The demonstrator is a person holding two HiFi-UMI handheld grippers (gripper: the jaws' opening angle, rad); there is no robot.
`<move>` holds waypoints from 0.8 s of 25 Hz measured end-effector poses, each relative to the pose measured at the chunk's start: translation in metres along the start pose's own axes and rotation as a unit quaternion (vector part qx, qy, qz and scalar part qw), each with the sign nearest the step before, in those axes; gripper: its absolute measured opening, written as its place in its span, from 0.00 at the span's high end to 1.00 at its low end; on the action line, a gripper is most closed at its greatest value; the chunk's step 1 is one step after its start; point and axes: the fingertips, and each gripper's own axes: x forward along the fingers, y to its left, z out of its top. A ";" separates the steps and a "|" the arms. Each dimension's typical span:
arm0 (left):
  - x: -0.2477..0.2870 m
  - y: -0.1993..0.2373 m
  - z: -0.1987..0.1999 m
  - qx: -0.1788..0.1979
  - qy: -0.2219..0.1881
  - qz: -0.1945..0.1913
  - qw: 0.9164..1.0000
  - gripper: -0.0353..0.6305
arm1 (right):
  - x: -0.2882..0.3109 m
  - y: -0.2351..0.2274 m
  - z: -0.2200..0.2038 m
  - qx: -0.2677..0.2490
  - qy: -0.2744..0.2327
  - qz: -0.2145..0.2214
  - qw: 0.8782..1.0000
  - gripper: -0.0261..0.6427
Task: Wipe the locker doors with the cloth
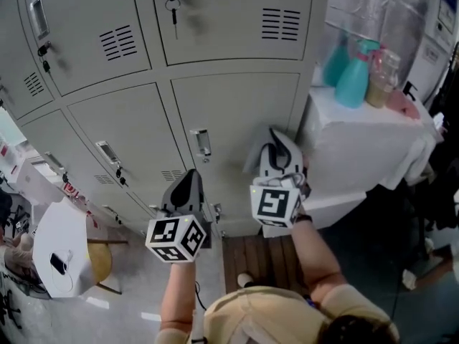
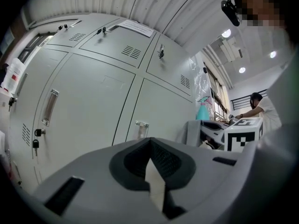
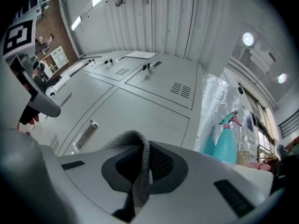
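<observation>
Clamping the grey cloth [image 3: 138, 148] in its jaws, R hand-held gripper [image 3: 142, 174] faces locker doors [image 1: 229, 113] just ahead, w/ L hand-held gripper [image 2: 152, 171] alongside, jaws together, empty.

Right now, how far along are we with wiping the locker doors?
Done: the cloth is picked up, clamped in the right gripper. In hand: that gripper points at a lower locker door, contact not clear. Remaining: the wiping itself; no door shows any visible wiped streaks. The left gripper is shut and empty.
</observation>
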 end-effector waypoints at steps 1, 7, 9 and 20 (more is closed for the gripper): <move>-0.004 0.004 0.000 0.000 0.000 0.006 1.000 0.97 | -0.001 0.007 0.003 0.002 -0.003 0.008 1.000 0.95; -0.030 0.033 0.000 -0.004 -0.003 0.049 0.999 0.97 | 0.001 0.052 0.015 0.017 -0.020 0.054 0.998 0.95; -0.038 0.042 0.000 -0.007 -0.004 0.062 0.998 0.97 | 0.002 0.069 0.019 0.018 -0.024 0.073 0.997 0.95; -0.067 0.071 0.000 -0.008 -0.005 0.110 0.994 0.97 | 0.008 0.148 0.030 0.029 -0.041 0.150 0.987 0.95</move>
